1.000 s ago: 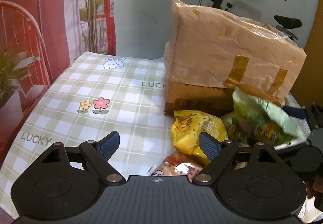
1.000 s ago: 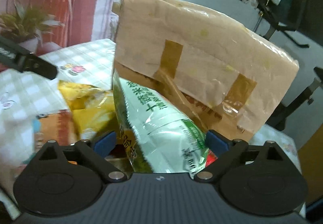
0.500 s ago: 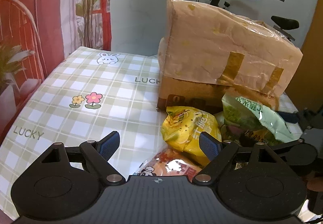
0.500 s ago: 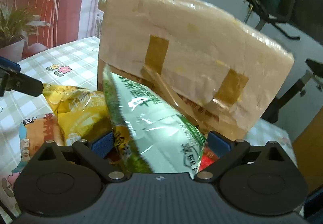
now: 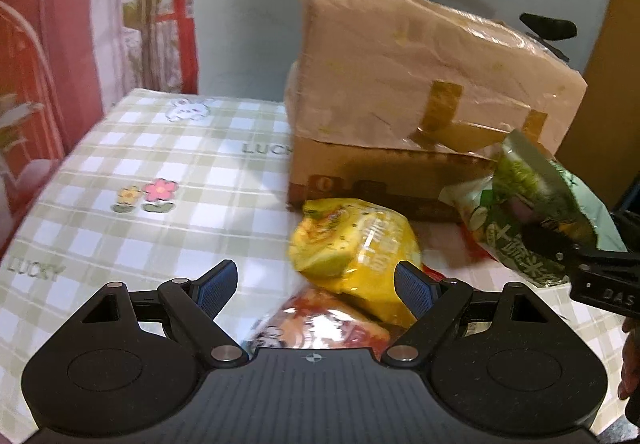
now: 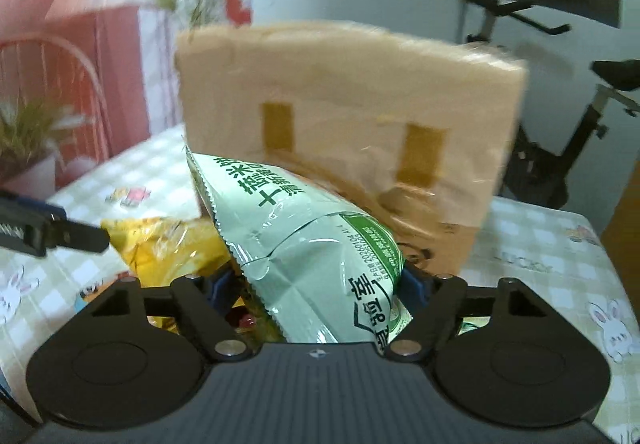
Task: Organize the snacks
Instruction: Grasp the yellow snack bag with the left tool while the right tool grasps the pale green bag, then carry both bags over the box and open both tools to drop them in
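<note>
Left claw, low centre of the left wrist view: pads wide apart, gripping nothing, poised over a yellow snack bag and an orange-red packet on the checked tabletop. Middle of the frame: tall cardboard box (paper taped over its top). Right edge: green snack bag. Right claw, low centre of its own view: closing on the green bag between its pads, pads already touching both sides, bag tilted up against the box.

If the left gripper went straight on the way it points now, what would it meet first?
Most likely the orange snack packet just ahead of the left gripper, lying low between its open fingers; the yellow chip bag lies just beyond. Depth is hard to judge.
</note>
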{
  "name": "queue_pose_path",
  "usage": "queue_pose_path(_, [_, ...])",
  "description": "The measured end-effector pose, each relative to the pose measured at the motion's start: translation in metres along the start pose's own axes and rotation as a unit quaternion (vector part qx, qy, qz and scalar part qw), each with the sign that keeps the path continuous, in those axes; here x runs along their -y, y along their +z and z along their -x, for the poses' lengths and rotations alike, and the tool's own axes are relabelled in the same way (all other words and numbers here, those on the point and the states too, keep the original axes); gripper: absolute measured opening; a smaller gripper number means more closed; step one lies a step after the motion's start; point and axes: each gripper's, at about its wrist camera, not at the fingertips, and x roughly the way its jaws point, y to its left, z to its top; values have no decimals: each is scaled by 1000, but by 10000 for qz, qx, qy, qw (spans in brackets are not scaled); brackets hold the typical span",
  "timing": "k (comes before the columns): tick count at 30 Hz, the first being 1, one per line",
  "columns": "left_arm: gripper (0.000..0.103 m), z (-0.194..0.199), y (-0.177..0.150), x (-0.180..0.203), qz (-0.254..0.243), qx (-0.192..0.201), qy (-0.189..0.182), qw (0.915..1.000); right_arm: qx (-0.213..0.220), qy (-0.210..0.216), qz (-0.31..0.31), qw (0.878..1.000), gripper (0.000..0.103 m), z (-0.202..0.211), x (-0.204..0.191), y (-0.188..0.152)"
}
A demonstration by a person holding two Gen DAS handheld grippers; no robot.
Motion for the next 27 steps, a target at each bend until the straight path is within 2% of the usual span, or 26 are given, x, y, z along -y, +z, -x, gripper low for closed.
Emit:
queue_pose_path(7, [87,-41,7,4,871,-359,-186,9954,42,-113,-260,9996,79,12,16,-6])
queue_pose_path(11, [87,-58,15,10,1051,-459,-229,9931,24,-90,-343,9994,79,13,19,-11])
queue_pose_path(17, [92,-79,18,22,1061,-488,-166,9930,88,-69,-509,9986,79,13,24,-10])
queue_pose_path(19, [86,-82,18,27,946,-565,-135,9938,74,-73,-546,9985,79,13,26,-12])
queue_pose_path(21, [73,-78,18,28,905,-470,-149,9947,64,-66,-580,9983,79,13,27,-13])
queue_pose_path(27, [69,-49,19,25,650,-184,-88,9977,112,-90,-638,9979,79,20,28,-14])
